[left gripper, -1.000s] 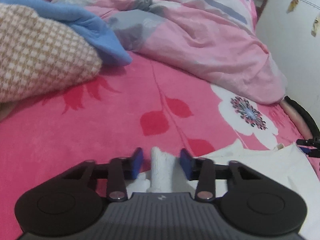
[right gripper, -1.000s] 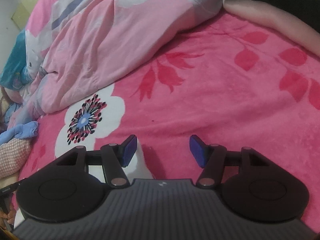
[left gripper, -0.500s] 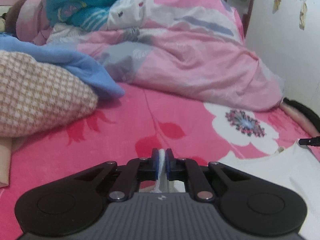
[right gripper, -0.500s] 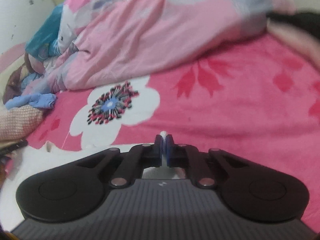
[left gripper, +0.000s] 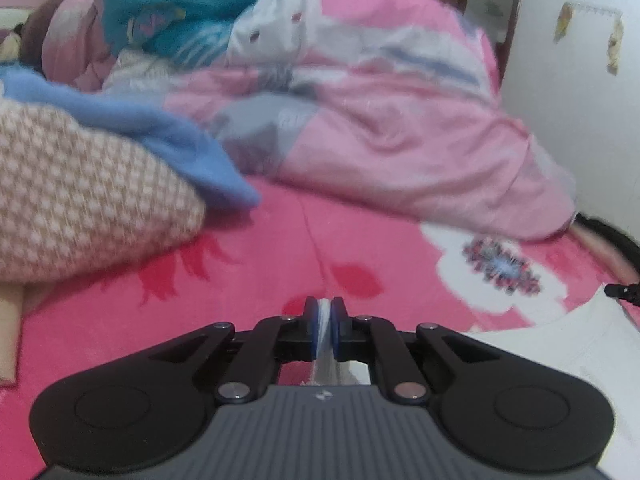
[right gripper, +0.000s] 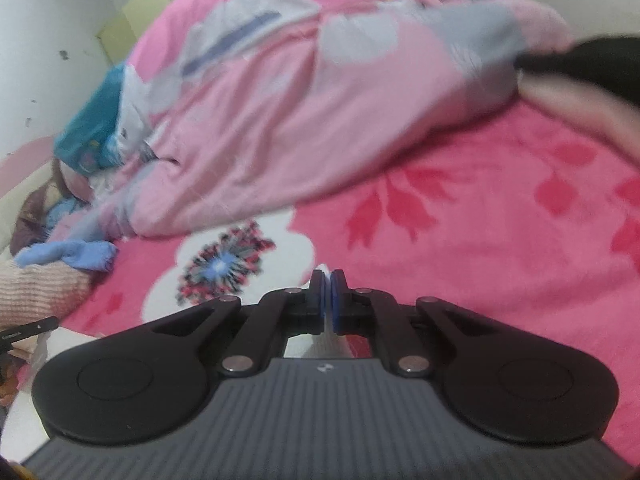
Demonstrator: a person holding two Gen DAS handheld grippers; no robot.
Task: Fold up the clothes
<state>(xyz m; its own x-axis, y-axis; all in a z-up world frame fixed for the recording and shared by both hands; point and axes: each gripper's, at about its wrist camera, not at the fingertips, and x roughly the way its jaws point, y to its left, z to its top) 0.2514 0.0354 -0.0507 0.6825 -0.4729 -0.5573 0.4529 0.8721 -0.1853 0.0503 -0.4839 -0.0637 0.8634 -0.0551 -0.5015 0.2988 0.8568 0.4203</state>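
The white cotton garment (left gripper: 576, 344) lies on the bed at 4 o'clock in the left wrist view, spread flat over the pink fleece bedspread with red leaves and a white flower (left gripper: 248, 288). A pinched ridge of its cloth stands between the blue-padded fingers of the left gripper (left gripper: 325, 330), which are clamped on it. The right gripper (right gripper: 329, 298) is likewise closed on a thin white fold of the same garment, seen as a sliver between its pads and again beneath the linkage. Two holds on one edge suggest that the cloth is to be lifted and carried over itself as a fold; both grippers point down at a slant, which suits a pick from a flat bed.

Beyond the garment, the rumpled pink quilt with grey and white patches (left gripper: 400, 128) fills 12 o'clock in both views. The left view alone shows the garment's broad body, the beige checked knit bundle (left gripper: 80, 200) at 9 o'clock with a light blue fleece cloth (left gripper: 160, 128) draped on it, and the tip of the other tool at 3 o'clock. The right view alone shows a black garment (right gripper: 592, 64) at 2 o'clock and more bare bedspread to the right.
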